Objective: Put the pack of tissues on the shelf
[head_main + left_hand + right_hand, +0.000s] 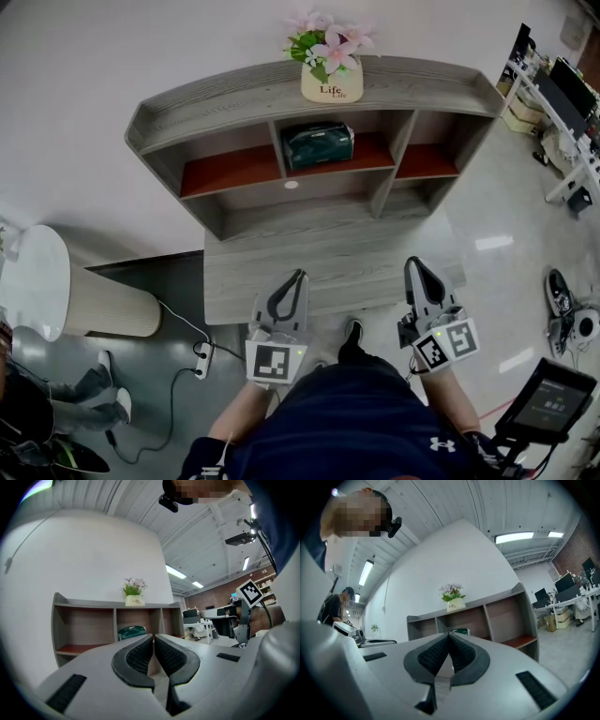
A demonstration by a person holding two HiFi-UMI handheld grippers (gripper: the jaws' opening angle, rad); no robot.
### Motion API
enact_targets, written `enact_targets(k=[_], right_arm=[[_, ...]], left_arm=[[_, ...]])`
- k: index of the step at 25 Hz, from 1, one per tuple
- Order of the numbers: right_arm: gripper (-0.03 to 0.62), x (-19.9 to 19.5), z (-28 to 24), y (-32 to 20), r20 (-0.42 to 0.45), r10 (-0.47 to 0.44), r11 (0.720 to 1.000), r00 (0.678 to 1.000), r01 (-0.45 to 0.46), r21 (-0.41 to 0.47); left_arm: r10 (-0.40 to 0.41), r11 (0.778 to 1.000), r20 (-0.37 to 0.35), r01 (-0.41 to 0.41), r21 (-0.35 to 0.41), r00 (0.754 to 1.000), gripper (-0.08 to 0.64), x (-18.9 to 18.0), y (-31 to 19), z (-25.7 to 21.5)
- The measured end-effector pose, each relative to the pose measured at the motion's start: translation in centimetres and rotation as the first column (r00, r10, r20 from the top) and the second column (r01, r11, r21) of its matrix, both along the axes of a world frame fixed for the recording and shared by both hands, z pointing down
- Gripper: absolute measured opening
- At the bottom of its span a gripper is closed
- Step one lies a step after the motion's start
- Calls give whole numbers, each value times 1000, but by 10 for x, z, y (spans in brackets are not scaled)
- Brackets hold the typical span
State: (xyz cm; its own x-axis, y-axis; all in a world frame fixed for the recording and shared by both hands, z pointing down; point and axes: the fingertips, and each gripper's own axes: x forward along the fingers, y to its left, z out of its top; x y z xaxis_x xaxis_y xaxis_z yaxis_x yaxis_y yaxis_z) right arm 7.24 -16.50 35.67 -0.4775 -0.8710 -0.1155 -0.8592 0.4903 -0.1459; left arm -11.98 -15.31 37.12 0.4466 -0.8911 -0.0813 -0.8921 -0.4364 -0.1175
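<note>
1. The pack of tissues [318, 145] is dark green. It lies in the middle compartment of the shelf [234, 103], on the red-brown board, and neither gripper touches it.
2. The left gripper [301, 275] is held over the near edge of the grey desk top [281, 248], pointing at the shelf. Its own view shows the ribbed pads closed tip to tip with nothing between them [153, 637]. The pack [132, 632] sits beyond the tips, well apart from them.
3. The right gripper [412, 263] is held beside the left one, over the same near edge. Its own view shows the tips meeting and the jaws empty [449, 633]. Only a sliver of the pack [461, 631] shows above the jaws.
4. A flower pot [331, 81] with pink blooms stands upright on the top board of the shelf, above the middle compartment.
5. On the floor to the left are a white round table [33, 281] and a power strip [202, 359] with its cable. A shoe [558, 291] lies at the right.
</note>
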Motion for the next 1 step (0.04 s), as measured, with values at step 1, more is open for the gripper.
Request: enact_targets(k=[1], right_arm=[[8,0,0,0,1,0,1000,1000,0,0]], left_arm=[[0,1000,0,0,2,1000,25,0,0,0]])
